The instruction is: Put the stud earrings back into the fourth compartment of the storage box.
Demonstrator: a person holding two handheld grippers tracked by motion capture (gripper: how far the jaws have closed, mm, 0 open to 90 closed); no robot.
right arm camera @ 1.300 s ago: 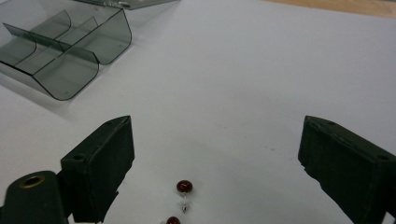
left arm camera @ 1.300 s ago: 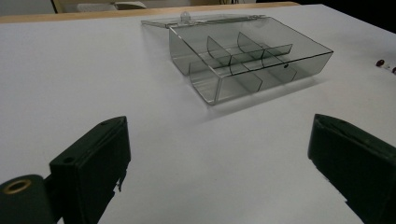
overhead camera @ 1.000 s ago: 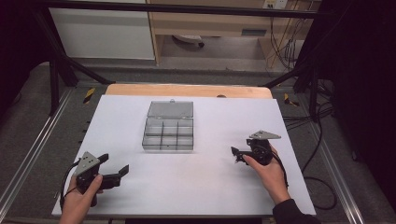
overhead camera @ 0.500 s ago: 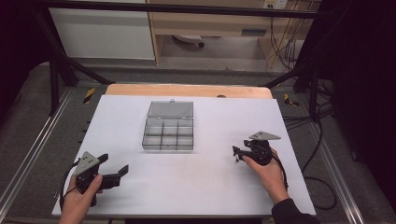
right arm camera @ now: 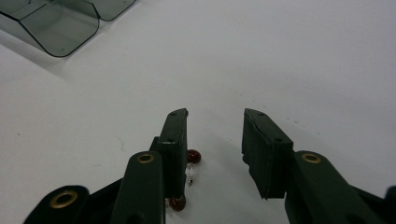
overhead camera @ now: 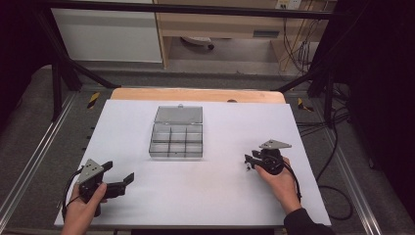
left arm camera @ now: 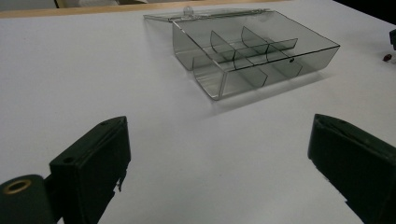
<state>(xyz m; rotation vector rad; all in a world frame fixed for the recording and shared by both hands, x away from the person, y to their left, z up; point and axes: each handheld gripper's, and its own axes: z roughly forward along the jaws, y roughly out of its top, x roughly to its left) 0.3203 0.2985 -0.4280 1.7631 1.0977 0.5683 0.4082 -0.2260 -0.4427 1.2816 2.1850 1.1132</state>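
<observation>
High view: your left tool (overhead camera: 119, 182) sits near the front-left corner of the white tabletop (overhead camera: 210, 196), held in your left hand (overhead camera: 85, 208), jaws spread wide and pointing right. Your right tool (overhead camera: 250, 160) is at mid-right of the tabletop in your right hand (overhead camera: 280, 181), jaws pointing left, partly apart. The clear compartment box (overhead camera: 176, 139) lies at centre, lid (overhead camera: 178, 114) swung flat back on the far side. It is well apart from both tools. Something tiny and dark lies on the tabletop right at the right tool's tips, too small to identify here.

Left gripper view: jaws wide apart, nothing between them, just bare tabletop (left arm camera: 140, 93). The box (left arm camera: 254, 56) is ahead and to the right, tilted across the picture, dividers splitting it into compartments that look empty. Small red speck (left arm camera: 386, 57) at the right edge, on the tabletop beyond the box.

Right gripper view: jaws parted with a moderate gap, gripping nothing. Two small dark-red beads (right arm camera: 194, 157) joined by a short silvery link lie on the tabletop (right arm camera: 280, 56) just beside the left jaw's inner face; can't tell whether they touch it. Rounded corners of the box (right arm camera: 60, 23) show at upper left, well away from the beads.
</observation>
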